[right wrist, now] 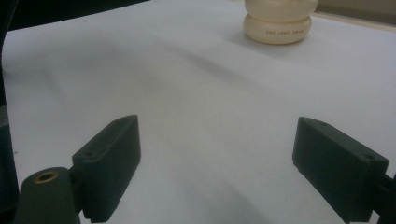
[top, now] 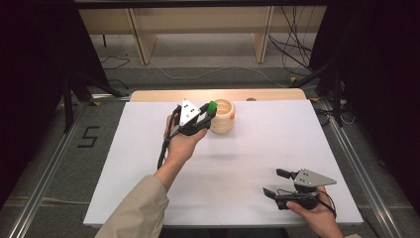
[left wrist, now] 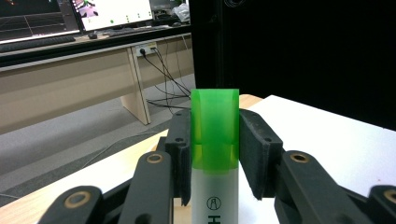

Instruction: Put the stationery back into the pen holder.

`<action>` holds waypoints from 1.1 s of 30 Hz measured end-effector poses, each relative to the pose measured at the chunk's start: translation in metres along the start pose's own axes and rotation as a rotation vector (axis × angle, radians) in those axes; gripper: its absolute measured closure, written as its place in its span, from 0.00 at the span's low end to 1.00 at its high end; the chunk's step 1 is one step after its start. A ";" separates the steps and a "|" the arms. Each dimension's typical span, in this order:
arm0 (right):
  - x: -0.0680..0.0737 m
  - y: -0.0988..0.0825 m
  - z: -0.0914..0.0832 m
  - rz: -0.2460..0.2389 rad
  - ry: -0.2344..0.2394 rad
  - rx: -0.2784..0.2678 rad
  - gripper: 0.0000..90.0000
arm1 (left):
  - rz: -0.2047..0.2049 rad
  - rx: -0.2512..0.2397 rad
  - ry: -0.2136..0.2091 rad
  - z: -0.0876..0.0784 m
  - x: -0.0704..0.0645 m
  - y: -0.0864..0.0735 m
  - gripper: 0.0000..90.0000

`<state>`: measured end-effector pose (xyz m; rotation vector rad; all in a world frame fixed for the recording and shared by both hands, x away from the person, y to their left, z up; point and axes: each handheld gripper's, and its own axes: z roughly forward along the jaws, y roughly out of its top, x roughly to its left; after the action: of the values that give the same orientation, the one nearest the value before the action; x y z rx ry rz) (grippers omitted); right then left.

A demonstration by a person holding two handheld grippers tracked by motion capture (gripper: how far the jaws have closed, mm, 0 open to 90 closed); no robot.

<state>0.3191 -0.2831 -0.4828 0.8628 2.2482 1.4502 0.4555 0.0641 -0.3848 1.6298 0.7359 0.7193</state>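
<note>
A highlighter pen with a green cap (left wrist: pixel 215 130) and a white barrel stands between the jaws of my left gripper (left wrist: pixel 215 154), which is shut on it. In the high view my left gripper (top: pixel 208 111) holds the green cap (top: pixel 212 106) raised just left of a cream, ridged cup (top: pixel 222 116) at the back middle of the white table (top: pixel 148 163). My right gripper (top: pixel 276 182) rests low near the front right edge, pointing left, with its jaws wide open and nothing between them. The same cup (right wrist: pixel 279 18) shows far ahead of my right gripper (right wrist: pixel 217 168).
A strip of bare wood (top: pixel 158 95) runs along the table's far edge. Beyond it stand desk legs (top: pixel 140 39) and loose cables (top: pixel 292 44) on the floor. Black curtains close off both sides. Monitors (left wrist: pixel 112 11) sit on a desk in the left gripper view.
</note>
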 end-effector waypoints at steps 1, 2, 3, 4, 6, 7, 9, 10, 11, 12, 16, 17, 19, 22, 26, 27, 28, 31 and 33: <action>0.000 0.000 0.000 -0.001 0.000 -0.001 0.18 | -0.002 -0.003 0.001 0.001 0.000 0.000 0.74; 0.000 0.000 0.000 0.000 0.000 0.000 0.18 | -0.002 -0.002 -0.001 0.002 0.000 0.001 0.74; 0.000 0.000 0.000 0.000 0.001 -0.001 0.18 | -0.006 -0.006 0.001 0.002 0.000 0.001 0.74; 0.000 0.000 0.000 0.000 0.001 -0.001 0.18 | -0.007 -0.008 0.000 0.003 0.000 0.001 0.74; 0.000 0.000 0.000 0.001 0.002 -0.006 0.18 | -0.007 -0.008 -0.001 0.004 -0.001 0.002 0.74; 0.000 0.000 0.000 0.002 0.004 -0.006 0.18 | -0.005 -0.007 -0.005 0.005 0.000 0.003 0.74; 0.000 0.000 0.000 0.000 0.001 -0.001 0.18 | 0.000 -0.009 -0.004 0.006 0.000 0.004 0.74; 0.000 0.000 0.000 0.000 0.001 0.000 0.18 | -0.006 -0.012 -0.005 0.007 0.000 0.005 0.74; 0.000 0.000 0.000 -0.001 0.001 -0.001 0.18 | -0.006 -0.013 -0.007 0.008 0.000 0.005 0.74; 0.000 0.000 0.000 0.001 0.001 -0.001 0.18 | -0.007 -0.017 -0.004 0.009 0.001 0.006 0.74; 0.000 0.000 0.000 0.000 0.001 -0.002 0.18 | -0.006 -0.020 -0.006 0.011 0.001 0.008 0.74; 0.000 0.000 0.000 0.000 0.001 -0.002 0.18 | -0.008 -0.022 -0.007 0.012 0.001 0.009 0.74; 0.000 0.000 0.000 0.000 0.002 -0.002 0.18 | -0.007 -0.021 -0.012 0.013 0.001 0.010 0.74; 0.000 0.000 0.000 0.000 0.002 -0.002 0.18 | -0.005 -0.025 -0.013 0.015 0.001 0.012 0.74; 0.000 0.000 0.000 0.001 0.002 -0.002 0.18 | -0.009 -0.025 -0.013 0.018 0.001 0.012 0.74; 0.000 0.000 0.000 0.001 0.002 -0.002 0.18 | -0.010 -0.022 -0.016 0.019 0.001 0.012 0.74; 0.000 0.000 0.000 0.001 0.002 -0.002 0.18 | -0.011 -0.022 -0.016 0.019 0.001 0.012 0.74; 0.000 0.000 0.000 0.003 0.002 -0.003 0.18 | -0.009 -0.021 -0.017 0.022 0.002 0.013 0.74; 0.000 0.000 0.000 0.004 0.002 -0.004 0.18 | -0.013 -0.023 -0.013 0.023 0.003 0.014 0.74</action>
<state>0.3192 -0.2833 -0.4827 0.8657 2.2462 1.4575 0.4765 0.0503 -0.3744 1.6060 0.7253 0.7047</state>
